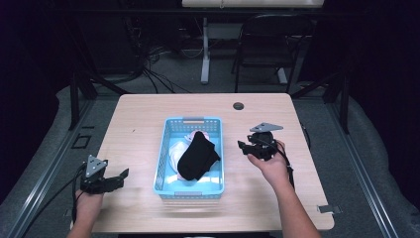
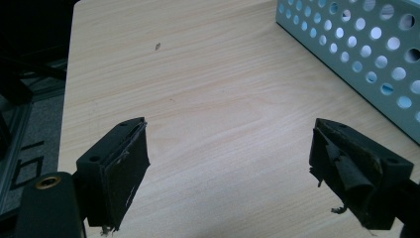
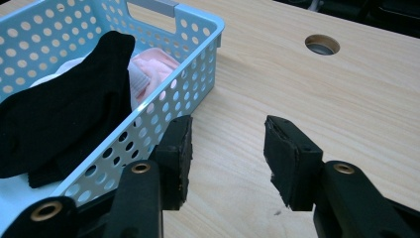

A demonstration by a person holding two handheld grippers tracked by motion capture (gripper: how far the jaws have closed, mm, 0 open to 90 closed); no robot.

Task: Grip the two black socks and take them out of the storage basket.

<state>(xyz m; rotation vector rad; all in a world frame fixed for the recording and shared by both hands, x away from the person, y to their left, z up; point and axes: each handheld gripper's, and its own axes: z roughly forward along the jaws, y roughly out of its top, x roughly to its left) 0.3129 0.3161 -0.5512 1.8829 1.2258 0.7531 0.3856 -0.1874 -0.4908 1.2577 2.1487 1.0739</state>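
A light blue perforated basket [image 1: 163,163] stands in the middle of the wooden table [image 1: 138,114]. A black sock [image 1: 197,156] lies in it on top of white and pink cloth [image 3: 151,67]. My left gripper [image 1: 124,177] hovers over the table's near left corner, left of the basket, open and holding nothing. My right gripper [image 1: 242,146] is just right of the basket, open and holding nothing. In the right gripper view the basket wall [image 3: 163,116] stands beside the left jaw and the black sock [image 3: 64,114] lies inside. The left gripper view shows the basket's side [image 2: 366,54] at upper right.
A round cable hole [image 1: 238,106] sits in the table near its far edge, also visible as the hole [image 3: 322,44] in the right gripper view. Beyond the table stand a dark chair [image 1: 270,44] and a white desk leg [image 1: 205,49]. Bare wood lies on both sides of the basket.
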